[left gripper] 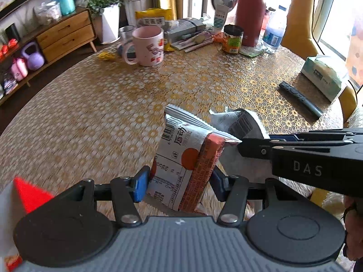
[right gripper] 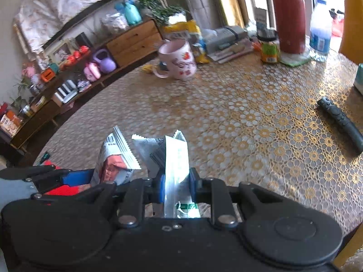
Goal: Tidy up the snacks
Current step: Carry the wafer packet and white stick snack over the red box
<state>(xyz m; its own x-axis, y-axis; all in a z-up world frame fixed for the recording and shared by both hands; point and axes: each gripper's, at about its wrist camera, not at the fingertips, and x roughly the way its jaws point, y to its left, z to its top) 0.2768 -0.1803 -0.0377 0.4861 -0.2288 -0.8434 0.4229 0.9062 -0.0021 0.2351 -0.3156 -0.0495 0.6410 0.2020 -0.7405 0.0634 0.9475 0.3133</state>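
Note:
My left gripper (left gripper: 179, 185) is shut on an orange-and-white snack packet (left gripper: 186, 158), its blue pads pressing on both sides, lifted above the table. In the right wrist view the same packet (right gripper: 115, 165) shows at the left beside a blue pad of the left gripper (right gripper: 77, 178). My right gripper (right gripper: 177, 185) is shut on a silver-white snack packet with green print (right gripper: 177, 158), held upright. From the left wrist view, the right gripper (left gripper: 249, 145) reaches in from the right, with its silver-white packet (left gripper: 240, 122) just behind the orange one. The two packets are close together.
The round table has a gold patterned cloth (left gripper: 90, 124). At its far side stand a pink mug (left gripper: 147, 45), a jar (left gripper: 231, 39), a red flask (left gripper: 249, 13) and a water bottle (left gripper: 273, 31). A black remote (left gripper: 299, 98) and tissue pack (left gripper: 322, 77) lie right. A red-and-white bag (left gripper: 29, 195) sits near left.

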